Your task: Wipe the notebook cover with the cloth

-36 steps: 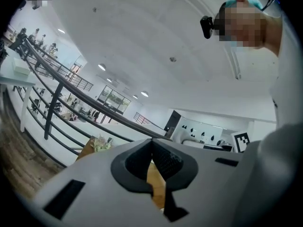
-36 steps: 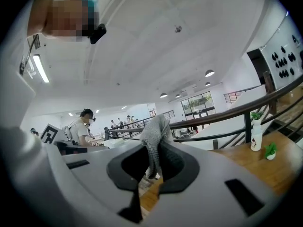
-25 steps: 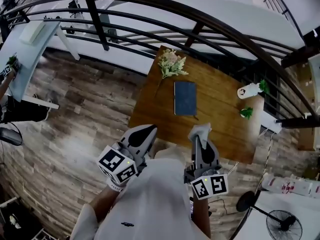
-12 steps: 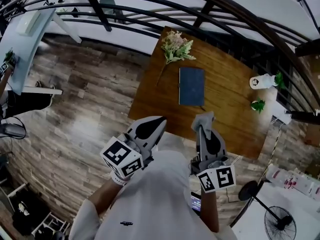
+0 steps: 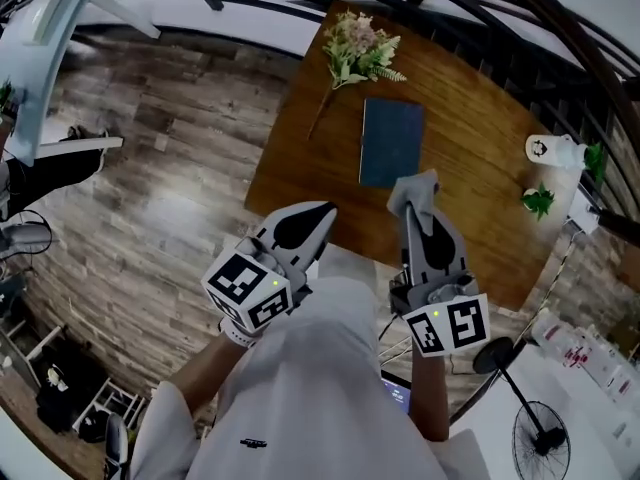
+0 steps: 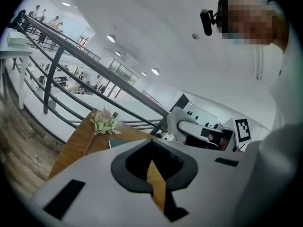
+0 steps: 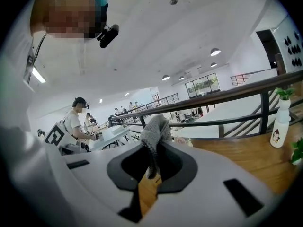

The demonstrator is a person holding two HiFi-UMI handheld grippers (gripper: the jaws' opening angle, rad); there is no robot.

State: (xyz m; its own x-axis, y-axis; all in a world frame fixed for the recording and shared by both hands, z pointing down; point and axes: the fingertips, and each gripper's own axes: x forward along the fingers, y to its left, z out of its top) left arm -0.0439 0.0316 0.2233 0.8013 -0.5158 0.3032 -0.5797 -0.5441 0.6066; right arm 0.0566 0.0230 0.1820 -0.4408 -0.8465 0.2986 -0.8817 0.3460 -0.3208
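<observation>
A dark blue notebook [image 5: 391,142] lies flat on the wooden table [image 5: 470,118]; a sliver of the notebook [image 6: 116,144] shows in the left gripper view. My right gripper [image 5: 416,194] is shut on a grey cloth [image 5: 412,184], which sticks up out of the jaws. It hovers over the table's near edge, just short of the notebook. In the right gripper view the cloth [image 7: 154,129] bunches above the right gripper's [image 7: 152,150] closed tips. My left gripper [image 5: 318,215] hangs off the table's near left edge, shut and holding nothing, its tips [image 6: 152,141] meeting.
A bunch of pale flowers [image 5: 362,52] lies at the table's far end beyond the notebook. A white bottle vase [image 5: 548,150] and a small green plant [image 5: 540,200] stand at the right edge. Dark railings [image 5: 520,8] run behind the table. A fan [image 5: 545,450] stands lower right.
The table and notebook have drawn closer and shifted right in the head view. Both grippers have moved forward; the right one, with the cloth, now reaches over the table's near edge.
</observation>
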